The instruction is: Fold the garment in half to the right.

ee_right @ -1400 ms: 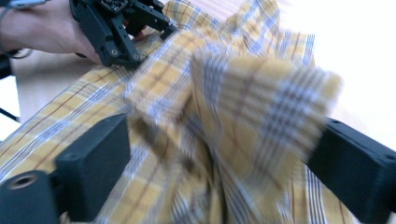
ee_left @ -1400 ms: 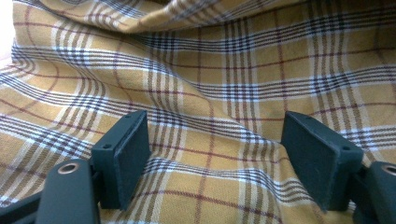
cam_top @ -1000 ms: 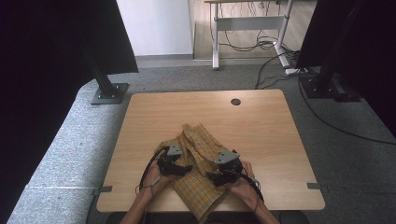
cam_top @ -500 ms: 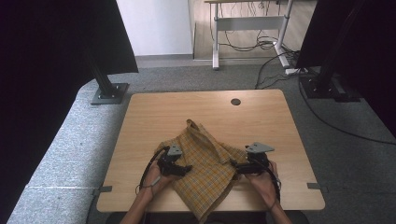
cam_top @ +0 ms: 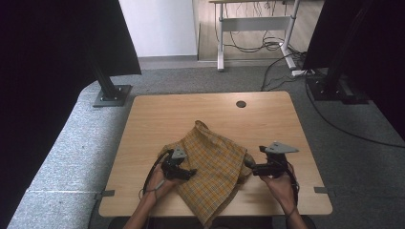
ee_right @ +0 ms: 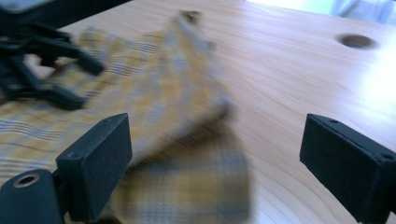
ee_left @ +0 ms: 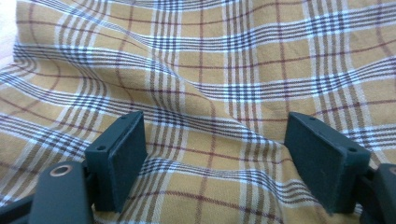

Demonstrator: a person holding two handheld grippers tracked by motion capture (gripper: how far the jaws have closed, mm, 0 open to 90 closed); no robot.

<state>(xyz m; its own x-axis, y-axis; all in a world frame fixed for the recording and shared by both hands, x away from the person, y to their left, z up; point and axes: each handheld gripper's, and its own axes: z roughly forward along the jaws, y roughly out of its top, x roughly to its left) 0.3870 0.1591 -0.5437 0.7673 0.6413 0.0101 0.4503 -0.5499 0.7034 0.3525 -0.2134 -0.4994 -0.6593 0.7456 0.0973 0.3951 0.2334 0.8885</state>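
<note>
The yellow plaid woven cloth lies rumpled at lower centre of the light wooden table, one corner hanging over the near edge. It could slide off, since the left gripper and right gripper both stand spread, pinching nothing. Count: one cloth, two grippers, one table.

Past the tools, the wooden table runs on, with a round cable hole near its far edge. Grey carpet lies around it. Further off stand a white desk frame over tangled cables, and black stand bases to either side.
</note>
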